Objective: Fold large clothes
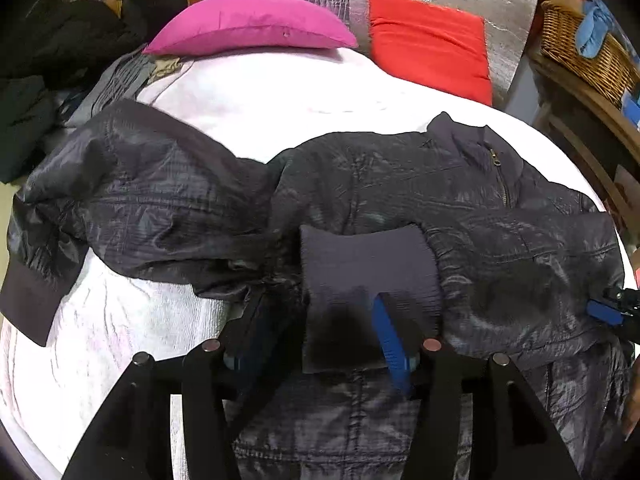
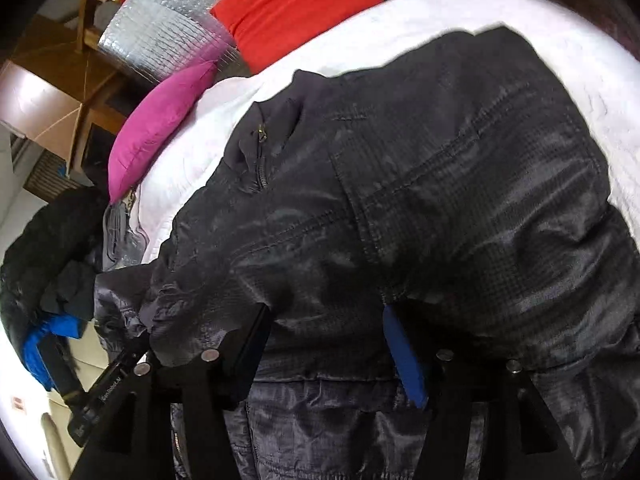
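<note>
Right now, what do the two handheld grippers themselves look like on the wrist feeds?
Both match: the left gripper and right gripper have black angular finger frames, each studded with round silver pins. The fingers carry blue pads. In the right wrist view, the neighbouring gripper's black body bears small white lettering, too blurred to read. No cables or sleeves show.

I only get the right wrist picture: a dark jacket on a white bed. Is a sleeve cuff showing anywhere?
Observer: Yes. In the left wrist view a ribbed cuff lies folded onto the jacket, right at the left tool.
Operator: And the second sleeve?
Observer: The other sleeve lies stretched out to the left across the bed.
Operator: Anything beside the bed that I miss?
Observer: A wicker basket with something blue in it stands on wooden furniture to the right.
</note>
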The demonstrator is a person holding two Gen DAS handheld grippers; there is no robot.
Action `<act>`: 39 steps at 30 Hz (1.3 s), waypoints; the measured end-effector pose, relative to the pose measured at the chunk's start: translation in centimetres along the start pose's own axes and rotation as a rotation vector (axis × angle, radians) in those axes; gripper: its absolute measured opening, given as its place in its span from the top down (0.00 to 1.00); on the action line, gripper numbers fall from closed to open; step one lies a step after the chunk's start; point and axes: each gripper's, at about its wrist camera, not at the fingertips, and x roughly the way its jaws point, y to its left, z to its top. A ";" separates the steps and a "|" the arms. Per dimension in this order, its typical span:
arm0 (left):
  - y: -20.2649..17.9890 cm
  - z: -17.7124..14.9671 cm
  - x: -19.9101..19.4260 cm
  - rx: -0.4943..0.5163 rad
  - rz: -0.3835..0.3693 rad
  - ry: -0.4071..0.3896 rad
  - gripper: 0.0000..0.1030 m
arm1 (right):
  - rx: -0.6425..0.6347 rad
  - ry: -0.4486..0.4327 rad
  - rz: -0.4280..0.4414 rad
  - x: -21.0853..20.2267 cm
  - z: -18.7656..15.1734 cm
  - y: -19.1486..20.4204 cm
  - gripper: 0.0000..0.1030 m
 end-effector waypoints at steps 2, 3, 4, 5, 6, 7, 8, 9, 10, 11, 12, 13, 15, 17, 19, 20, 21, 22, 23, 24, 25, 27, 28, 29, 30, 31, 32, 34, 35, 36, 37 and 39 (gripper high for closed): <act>0.1 -0.2 0.2 -0.002 -0.013 0.012 0.46 | -0.024 -0.013 0.039 -0.5 -0.3 0.9 0.38; 0.0 -0.2 0.3 0.005 -0.012 0.012 0.46 | -0.050 -0.017 0.064 -0.6 -0.5 1.8 0.38; -0.1 -0.3 0.3 0.010 -0.015 0.012 0.46 | -0.077 -0.020 0.072 -0.6 -0.7 2.4 0.38; -0.3 -0.4 0.2 0.015 -0.022 0.011 0.46 | -0.109 -0.021 0.073 -0.6 -1.0 3.1 0.38; -0.4 -0.5 0.2 0.017 -0.033 0.015 0.46 | -0.130 -0.015 0.068 -0.4 -1.2 3.7 0.38; -0.6 -0.5 0.3 0.017 -0.043 0.022 0.46 | -0.151 0.008 0.050 0.4 -1.5 4.3 0.38; -0.6 -0.6 0.4 0.016 -0.049 0.027 0.46 | -0.164 0.035 0.024 1.2 -1.8 4.5 0.38; -0.6 -0.6 0.5 0.012 -0.054 0.034 0.46 | -0.185 0.061 -0.023 2.1 -2.2 4.7 0.38; -0.5 -0.6 0.4 0.008 -0.058 0.036 0.46 | -0.203 0.065 -0.044 2.7 -2.2 4.9 0.38; -0.3 -0.6 0.2 0.002 -0.062 0.035 0.46 | -0.226 0.056 -0.060 2.6 -2.6 5.0 0.38; 0.0 -0.5 -0.1 -0.007 -0.066 0.028 0.46 | -0.239 0.053 -0.069 2.5 -2.7 5.3 0.38; 0.4 -0.5 -0.5 -0.014 -0.069 0.019 0.46 | -0.238 0.054 -0.062 2.3 -2.7 5.3 0.38; 1.4 -0.3 -1.8 -0.031 -0.075 -0.007 0.45 | -0.208 0.063 -0.039 2.0 -2.5 4.8 0.39; 2.8 -0.2 -3.3 -0.055 -0.060 -0.042 0.38 | -0.177 0.073 -0.020 2.0 -2.4 4.2 0.39; 4.8 -0.1 -4.8 -0.091 -0.023 -0.090 0.26 | -0.167 0.079 -0.010 2.0 -2.2 3.9 0.39; 6.3 0.0 -5.7 -0.122 0.013 -0.123 0.21 | -0.170 0.081 -0.011 2.0 -2.2 3.9 0.39; 7.9 0.0 -6.5 -0.162 0.057 -0.151 0.17 | -0.174 0.081 -0.013 1.9 -2.1 3.8 0.39; 9.5 -0.1 -7.1 -0.206 0.097 -0.173 0.16 | -0.181 0.081 -0.017 1.9 -2.2 3.8 0.39; 11.0 -0.4 -7.6 -0.253 0.133 -0.191 0.16 | -0.192 0.080 -0.024 1.9 -2.2 3.9 0.39; 13.3 -0.8 -8.1 -0.325 0.180 -0.211 0.16 | -0.198 0.080 -0.027 2.1 -2.1 4.2 0.39; 14.8 -1.2 -8.4 -0.374 0.204 -0.219 0.16 | -0.206 0.079 -0.032 2.4 -2.1 4.4 0.39; 17.3 -2.1 -8.8 -0.453 0.229 -0.225 0.16 | -0.207 0.078 -0.037 2.4 -2.2 4.4 0.39; 18.1 -2.5 -8.9 -0.474 0.237 -0.225 0.16 | -0.208 0.076 -0.040 2.4 -2.2 4.5 0.39; 18.4 -2.8 -8.9 -0.480 0.237 -0.225 0.16 | -0.209 0.074 -0.043 2.5 -2.1 4.7 0.39; 18.0 -2.7 -8.8 -0.462 0.224 -0.224 0.16 | -0.212 0.071 -0.049 2.5 -2.2 4.8 0.39; 17.4 -2.8 -8.8 -0.428 0.209 -0.222 0.16 | -0.215 0.068 -0.052 2.7 -2.1 5.1 0.39; 16.5 -2.6 -8.8 -0.370 0.205 -0.221 0.16 | -0.219 0.058 -0.049 2.6 -2.1 5.4 0.38; 14.9 -2.0 -9.3 -0.281 0.286 -0.245 0.16 | -0.228 0.035 -0.033 2.1 -2.2 5.9 0.38; 14.6 -1.7 -9.5 -0.259 0.330 -0.262 0.16 | -0.239 0.015 -0.026 1.7 -2.3 6.1 0.39; 14.8 -1.6 -9.6 -0.255 0.346 -0.268 0.16 | -0.251 -0.003 -0.027 1.4 -2.4 6.4 0.39; 15.5 -1.5 -9.8 -0.274 0.348 -0.266 0.16 | -0.267 -0.027 -0.037 1.0 -2.5 6.6 0.39; 17.4 -1.7 -10.1 -0.348 0.336 -0.257 0.16 | -0.278 -0.062 -0.061 0.6 -2.4 6.6 0.39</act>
